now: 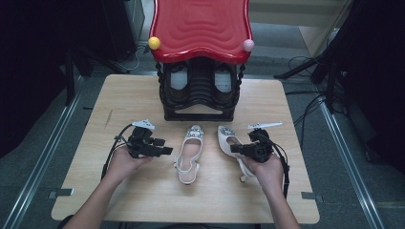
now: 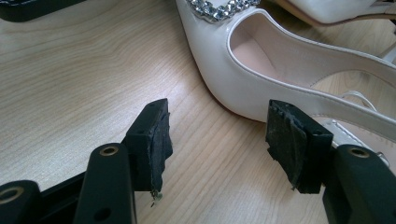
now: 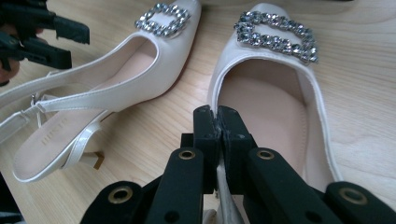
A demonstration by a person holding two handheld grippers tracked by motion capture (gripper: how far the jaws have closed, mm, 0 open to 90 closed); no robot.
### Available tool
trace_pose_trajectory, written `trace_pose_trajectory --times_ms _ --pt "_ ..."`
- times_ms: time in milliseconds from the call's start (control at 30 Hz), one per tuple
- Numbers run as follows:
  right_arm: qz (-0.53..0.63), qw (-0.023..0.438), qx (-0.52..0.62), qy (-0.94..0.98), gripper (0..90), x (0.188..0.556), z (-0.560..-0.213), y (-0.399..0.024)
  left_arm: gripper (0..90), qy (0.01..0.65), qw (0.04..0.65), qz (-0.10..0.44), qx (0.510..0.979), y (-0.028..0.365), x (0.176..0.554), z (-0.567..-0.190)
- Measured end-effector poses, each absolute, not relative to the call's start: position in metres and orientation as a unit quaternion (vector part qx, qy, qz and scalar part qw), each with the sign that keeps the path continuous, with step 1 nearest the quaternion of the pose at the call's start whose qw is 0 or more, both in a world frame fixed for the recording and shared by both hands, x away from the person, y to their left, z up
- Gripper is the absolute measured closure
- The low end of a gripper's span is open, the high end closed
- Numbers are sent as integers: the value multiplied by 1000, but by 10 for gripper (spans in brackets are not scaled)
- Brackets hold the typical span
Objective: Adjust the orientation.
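High view: left gripper (image 1: 167, 150) released beside the white buckled slingback shoe (image 1: 190, 153) at its three o'clock, right gripper (image 1: 234, 149) clenched on its mate's (image 1: 228, 138) side edge, both unracked.

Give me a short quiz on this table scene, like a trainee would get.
1. True or false: the left gripper holds a shoe.
2. Which shoe does the right gripper clamp? A: the left shoe. B: the right shoe.
3. Fill in: each shoe's toe bears a sparkling ____.

Key
1. False: its jaws stand open beside the left shoe and do not touch it.
2. B: the jaws are shut on that shoe's side rim.
3. buckle
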State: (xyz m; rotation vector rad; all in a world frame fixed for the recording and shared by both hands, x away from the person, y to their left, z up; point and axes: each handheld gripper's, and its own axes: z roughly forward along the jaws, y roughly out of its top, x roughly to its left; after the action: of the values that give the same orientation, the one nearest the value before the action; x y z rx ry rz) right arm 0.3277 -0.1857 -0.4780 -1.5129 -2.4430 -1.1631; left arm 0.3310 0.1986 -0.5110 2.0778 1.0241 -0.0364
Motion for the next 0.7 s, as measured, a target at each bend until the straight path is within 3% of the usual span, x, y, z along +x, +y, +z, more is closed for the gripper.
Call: trace_pose_trajectory --times_ms 700 --pt "-342 25 -469 -814 871 329 -494 -138 409 390 402 -7 828 197 315 -512"
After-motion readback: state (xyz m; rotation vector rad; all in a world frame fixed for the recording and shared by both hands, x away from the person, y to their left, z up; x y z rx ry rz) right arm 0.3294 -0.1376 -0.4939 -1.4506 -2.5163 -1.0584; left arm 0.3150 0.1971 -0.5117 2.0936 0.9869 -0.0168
